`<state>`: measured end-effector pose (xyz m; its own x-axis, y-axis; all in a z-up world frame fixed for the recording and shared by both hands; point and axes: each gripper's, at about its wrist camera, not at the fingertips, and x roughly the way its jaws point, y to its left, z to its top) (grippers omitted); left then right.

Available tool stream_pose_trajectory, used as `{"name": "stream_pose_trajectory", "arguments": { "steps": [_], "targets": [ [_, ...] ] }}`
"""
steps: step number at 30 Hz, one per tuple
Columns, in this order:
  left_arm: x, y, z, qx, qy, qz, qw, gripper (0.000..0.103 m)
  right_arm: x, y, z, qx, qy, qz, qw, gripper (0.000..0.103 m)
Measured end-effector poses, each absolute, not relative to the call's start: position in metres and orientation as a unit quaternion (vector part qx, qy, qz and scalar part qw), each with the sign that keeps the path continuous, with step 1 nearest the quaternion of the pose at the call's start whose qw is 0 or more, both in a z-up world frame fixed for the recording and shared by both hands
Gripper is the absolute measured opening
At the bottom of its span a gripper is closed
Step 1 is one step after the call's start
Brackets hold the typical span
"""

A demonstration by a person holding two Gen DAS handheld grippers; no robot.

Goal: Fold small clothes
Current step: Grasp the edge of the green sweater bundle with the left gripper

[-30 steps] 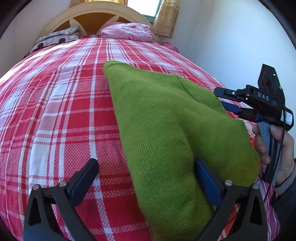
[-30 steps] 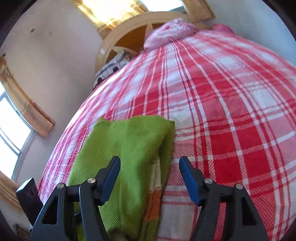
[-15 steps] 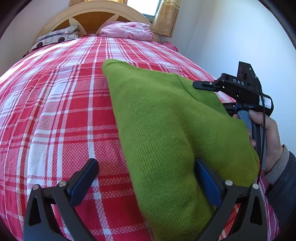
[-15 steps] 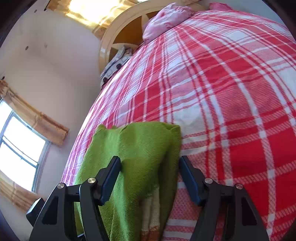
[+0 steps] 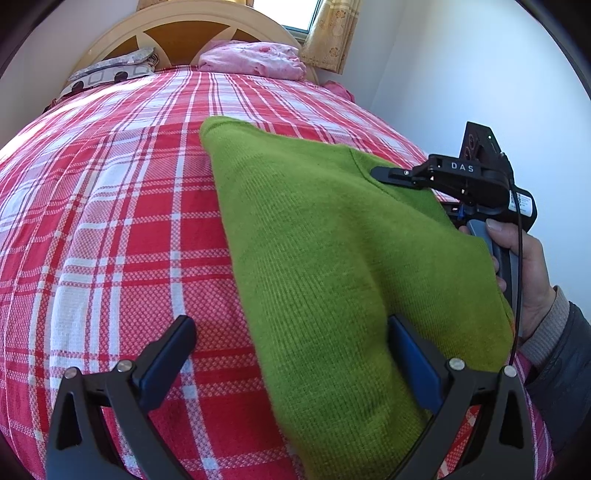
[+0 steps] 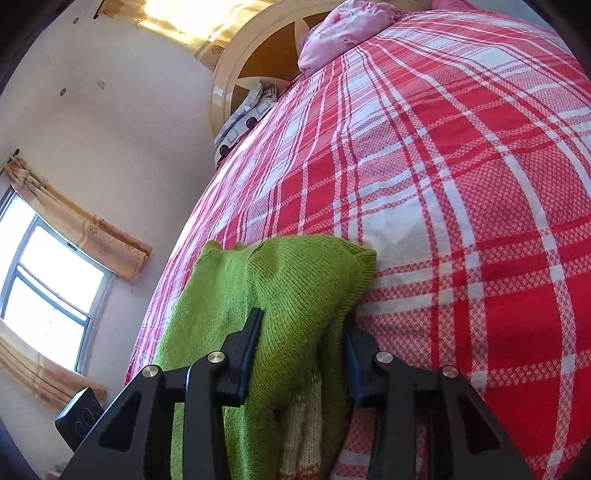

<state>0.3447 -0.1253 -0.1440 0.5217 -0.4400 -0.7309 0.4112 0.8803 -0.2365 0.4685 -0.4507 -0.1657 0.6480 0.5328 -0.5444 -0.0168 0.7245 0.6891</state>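
Note:
A green knit sweater [image 5: 332,240] lies folded lengthwise on the red plaid bedcover [image 5: 129,221]. My left gripper [image 5: 291,358] is open at the sweater's near end: its right finger rests on the knit and its left finger is over the bedcover. At the sweater's right edge, my right gripper [image 5: 380,181] is held by a hand [image 5: 524,266]. In the right wrist view the right gripper [image 6: 303,339] has its jaws closing. The green sweater [image 6: 295,280] is bunched between the pads, which press on it. A cream and orange band [image 6: 303,424] shows underneath.
A pink pillow [image 5: 255,59] and a patterned pillow [image 5: 110,72] lie against the wooden headboard [image 5: 177,33]. A white wall [image 5: 461,74] runs close along the bed's right side. A curtained window [image 6: 44,288] is on the far side.
The right gripper moved in over the sweater's edge and its jaws narrowed, bunching the knit between them. The left gripper stayed where it was, open.

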Motion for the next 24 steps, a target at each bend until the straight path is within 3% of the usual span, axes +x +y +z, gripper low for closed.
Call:
{"name": "stream_pose_trajectory", "arguments": {
  "steps": [9,13,16,17,19,24],
  "targets": [
    [0.35,-0.127,-0.145,-0.03,0.429,-0.255,0.866,0.103,0.471,-0.45,-0.168,0.332,0.386,0.169,0.844,0.041],
    [0.349,-0.128,-0.145,-0.026,0.427,-0.254,0.867,0.103,0.467,-0.451,-0.169,0.336,0.378,0.183,0.843,0.032],
    [0.348,-0.129,-0.144,-0.019,0.425,-0.254,0.869,0.102,0.464,-0.448,-0.166,0.322,0.37,0.181,0.852,0.031],
    [0.347,-0.131,-0.143,-0.015,0.423,-0.257,0.869,0.1,0.464,-0.447,-0.165,0.318,0.37,0.179,0.854,0.031],
    [0.343,-0.135,-0.14,-0.008,0.417,-0.273,0.867,0.083,0.463,-0.446,-0.164,0.312,0.368,0.176,0.858,0.03],
    [0.337,-0.141,-0.133,0.011,0.411,-0.271,0.871,0.071,0.454,-0.438,-0.154,0.283,0.341,0.176,0.879,0.028]
  ]
}}
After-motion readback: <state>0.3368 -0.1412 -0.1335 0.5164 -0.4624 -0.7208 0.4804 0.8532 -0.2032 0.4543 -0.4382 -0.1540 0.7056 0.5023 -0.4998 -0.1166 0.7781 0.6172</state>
